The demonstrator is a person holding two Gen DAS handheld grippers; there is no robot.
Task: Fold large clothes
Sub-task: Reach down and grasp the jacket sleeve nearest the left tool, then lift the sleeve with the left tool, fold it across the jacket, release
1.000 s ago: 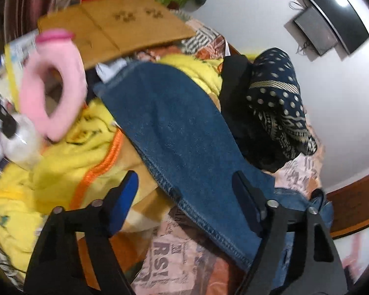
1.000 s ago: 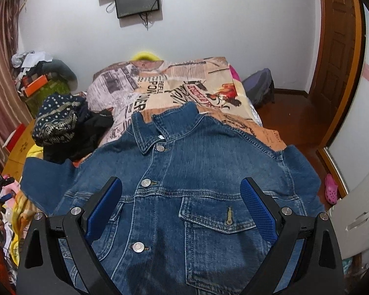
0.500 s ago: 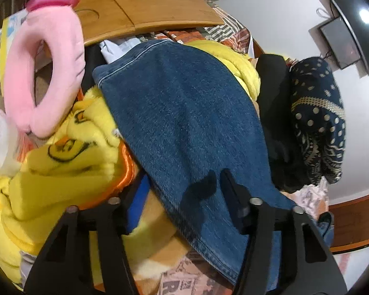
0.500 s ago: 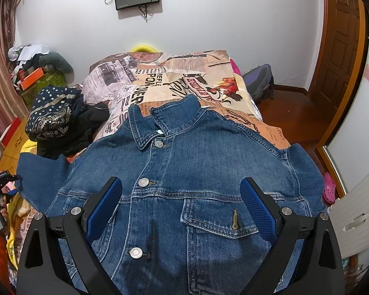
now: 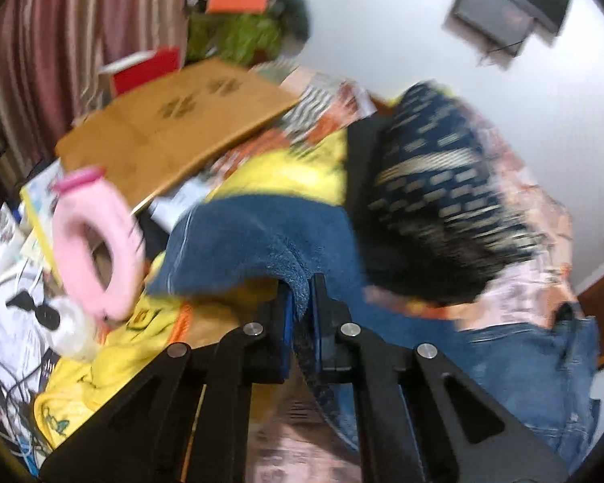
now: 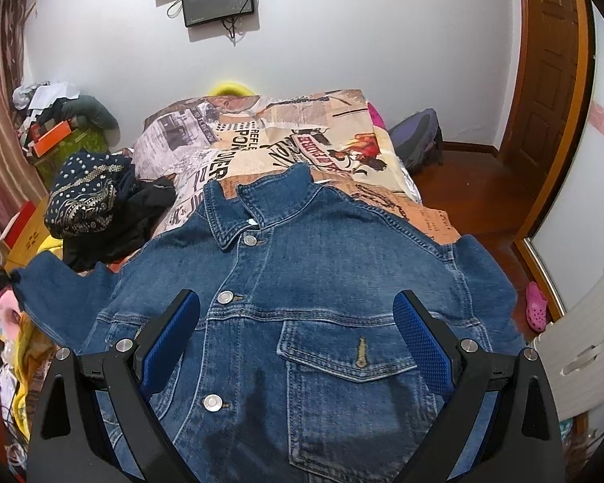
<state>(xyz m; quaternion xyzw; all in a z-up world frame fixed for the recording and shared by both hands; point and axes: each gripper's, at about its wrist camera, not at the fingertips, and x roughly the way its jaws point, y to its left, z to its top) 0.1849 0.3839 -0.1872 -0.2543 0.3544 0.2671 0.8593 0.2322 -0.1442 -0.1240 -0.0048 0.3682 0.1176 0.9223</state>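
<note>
the newspaper-print bedspread (image 6: pixel 302 137) carries large upside-down lettering: "power" and, smaller beside it, "refle". a red banner of letters near the cartoon figure is too distorted to read.

1. Whole left wrist view smeared by motion; dotted dark cloth (image 5: pixel 435 185) and wooden board (image 5: pixel 169 124) without sharp edges.
2. Denim jacket (image 6: pixel 322 281) cut off by the lower edge of the right wrist view; hem unseen.
3. Jacket sleeve (image 5: pixel 257 237) partly buried between the closed pads of the left gripper (image 5: pixel 302 314).
4. Bed (image 6: pixel 286 137) mostly covered by the jacket.
</note>
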